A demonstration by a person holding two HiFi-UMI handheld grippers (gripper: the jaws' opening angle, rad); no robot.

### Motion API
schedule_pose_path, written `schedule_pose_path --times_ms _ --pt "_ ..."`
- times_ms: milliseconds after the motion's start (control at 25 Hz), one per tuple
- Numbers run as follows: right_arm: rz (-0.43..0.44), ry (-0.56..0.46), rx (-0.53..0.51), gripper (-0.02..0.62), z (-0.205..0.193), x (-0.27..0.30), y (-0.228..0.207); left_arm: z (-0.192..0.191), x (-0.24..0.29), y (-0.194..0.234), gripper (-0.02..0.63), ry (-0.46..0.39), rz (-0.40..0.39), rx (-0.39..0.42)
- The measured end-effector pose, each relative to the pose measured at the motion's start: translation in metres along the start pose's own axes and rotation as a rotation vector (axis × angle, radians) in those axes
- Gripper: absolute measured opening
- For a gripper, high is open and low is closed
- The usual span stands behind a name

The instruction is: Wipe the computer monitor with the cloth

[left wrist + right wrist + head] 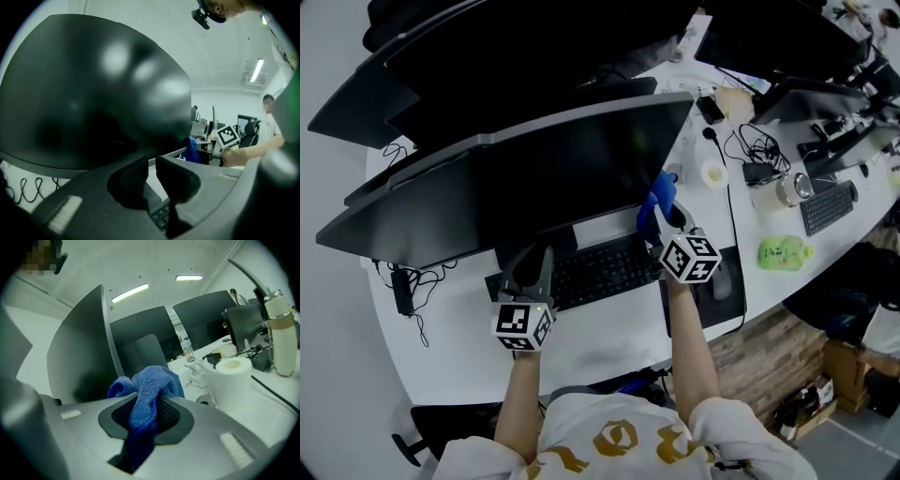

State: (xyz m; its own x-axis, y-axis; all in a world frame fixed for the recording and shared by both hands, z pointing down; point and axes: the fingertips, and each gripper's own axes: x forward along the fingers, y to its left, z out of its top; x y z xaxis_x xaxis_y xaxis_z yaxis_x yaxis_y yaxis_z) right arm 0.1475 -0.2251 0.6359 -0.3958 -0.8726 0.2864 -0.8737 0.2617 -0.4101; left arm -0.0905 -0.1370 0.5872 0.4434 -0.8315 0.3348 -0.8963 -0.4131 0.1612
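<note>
A wide curved black monitor point(534, 178) spans the white desk point(609, 342); its screen is dark. My right gripper point(668, 222) is shut on a blue cloth point(657, 201), which is bunched against the monitor's lower right corner. In the right gripper view the cloth point(150, 385) hangs out between the jaws, with the monitor's edge point(79, 348) just to the left. My left gripper point(534, 269) hovers over the keyboard below the screen. Its jaws stand almost together with nothing between them, and the screen point(93, 93) fills the left gripper view.
A black keyboard point(600, 272) and a mouse point(722, 278) lie under the monitor. To the right are a paper roll point(713, 173), a tape roll point(792, 187), a green bottle point(783, 251), a second keyboard point(828, 206) and cables point(750, 145). More monitors stand behind.
</note>
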Motion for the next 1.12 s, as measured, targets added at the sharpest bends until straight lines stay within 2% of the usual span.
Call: schedule_pose_path --times_ms 400,600,840,1120 --pt "-0.039 0.031 0.058 0.1 -0.023 0.002 -0.005 -0.011 -0.01 0.008 0.054 0.002 0.009 -0.019" --pt "-0.018 0.069 0.027 0.1 -0.037 0.007 0.01 -0.016 -0.012 0.018 0.054 0.009 0.028 -0.031" --pt "-0.014 0.068 0.068 0.1 -0.042 0.009 0.017 -0.019 -0.013 0.024 0.054 0.016 0.042 -0.039" --pt "0.041 0.101 0.05 0.1 -0.053 0.012 0.039 -0.016 -0.014 0.023 0.054 0.01 0.047 -0.038"
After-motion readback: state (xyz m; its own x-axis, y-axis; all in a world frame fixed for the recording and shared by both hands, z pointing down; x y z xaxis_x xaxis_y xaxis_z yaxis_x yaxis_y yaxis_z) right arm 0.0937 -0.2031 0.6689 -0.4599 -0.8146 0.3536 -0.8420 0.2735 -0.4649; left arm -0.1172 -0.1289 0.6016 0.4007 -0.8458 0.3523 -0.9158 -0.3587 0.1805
